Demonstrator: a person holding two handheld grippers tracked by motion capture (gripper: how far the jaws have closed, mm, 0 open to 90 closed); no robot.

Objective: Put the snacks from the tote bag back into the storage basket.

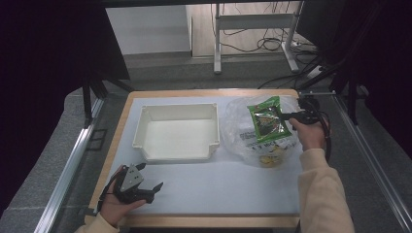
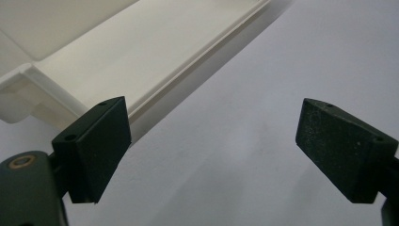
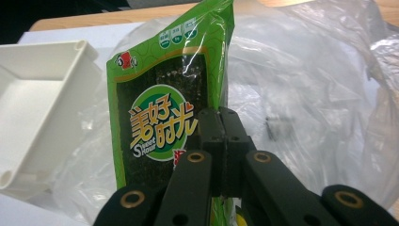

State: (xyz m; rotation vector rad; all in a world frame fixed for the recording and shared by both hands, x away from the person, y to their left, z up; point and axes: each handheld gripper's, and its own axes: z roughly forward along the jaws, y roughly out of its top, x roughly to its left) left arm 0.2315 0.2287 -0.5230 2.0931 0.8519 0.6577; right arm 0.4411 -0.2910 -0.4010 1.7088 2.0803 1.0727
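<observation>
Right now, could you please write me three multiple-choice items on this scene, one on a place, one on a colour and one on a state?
1. Where does the white tray sit relative to the clear plastic bag?
A. to its left in the high view
B. inside it
C. on top of it

2. What is the main colour of the snack packet?
A. red
B. green
C. blue

3. What state is the right gripper in?
A. wide open over the tray
B. shut on nothing
C. shut on the snack packet

Answers:
1 A: the high view shows the tray left of the bag on the table.
2 B: the packet's border is bright green.
3 C: the right gripper view shows its jaws pinching the packet's edge, while the left gripper stands open.
</observation>
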